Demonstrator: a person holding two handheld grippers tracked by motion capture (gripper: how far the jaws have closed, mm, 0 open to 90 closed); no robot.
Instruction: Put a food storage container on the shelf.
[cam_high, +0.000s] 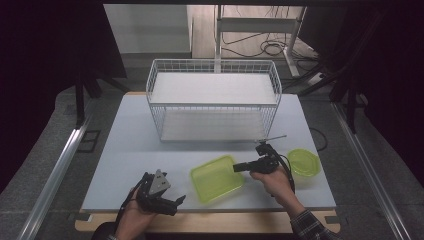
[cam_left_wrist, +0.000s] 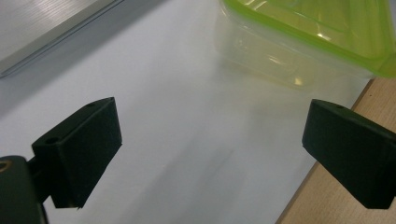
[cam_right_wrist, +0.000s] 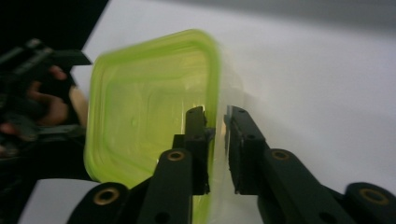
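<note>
A rectangular container with a lime-green rim (cam_high: 217, 179) lies on the white table near the front edge, tilted a little. My right gripper (cam_high: 237, 167) comes at it from the right. In the right gripper view the container (cam_right_wrist: 140, 107) has its side wall between my jaws, and the right gripper (cam_right_wrist: 217, 121) is shut on that rim. My left gripper (cam_high: 177, 202) rests low at the front left, apart from the container. In the left gripper view it (cam_left_wrist: 210, 126) stands wide open over bare table, with the container (cam_left_wrist: 317, 28) ahead at the upper right.
A second, rounder green container (cam_high: 303, 162) sits right of my right hand. A white wire shelf basket (cam_high: 214, 61) stands at the back middle of the table (cam_high: 130, 150). The table's wooden front edge (cam_left_wrist: 336, 200) runs just under my left gripper.
</note>
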